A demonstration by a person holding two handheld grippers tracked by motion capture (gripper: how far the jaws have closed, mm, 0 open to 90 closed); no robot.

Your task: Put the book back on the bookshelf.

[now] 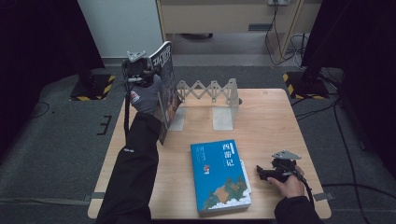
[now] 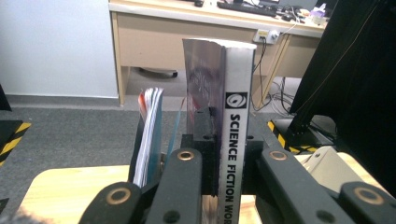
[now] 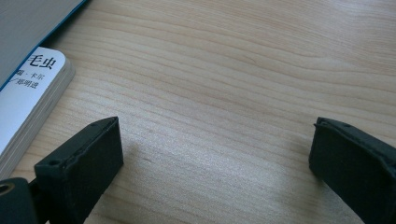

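The high view looks forward and down from above the person's side, taking in the whole wooden table [image 1: 271, 116] mid-frame. The left gripper view rides close behind a magazine [image 2: 232, 140], facing level toward a desk [image 2: 187, 32] at the top. The right gripper view sits low, angled at the tabletop; it shares the blue book [image 1: 219, 175] with the high view.

A magazine [image 1: 166, 88] with a white spine printed "SCIENCE FICTION WORLD" is held nearly upright, tilted slightly, at about ten o'clock on the counter [image 1: 271, 121], its pages fanned open on one side.
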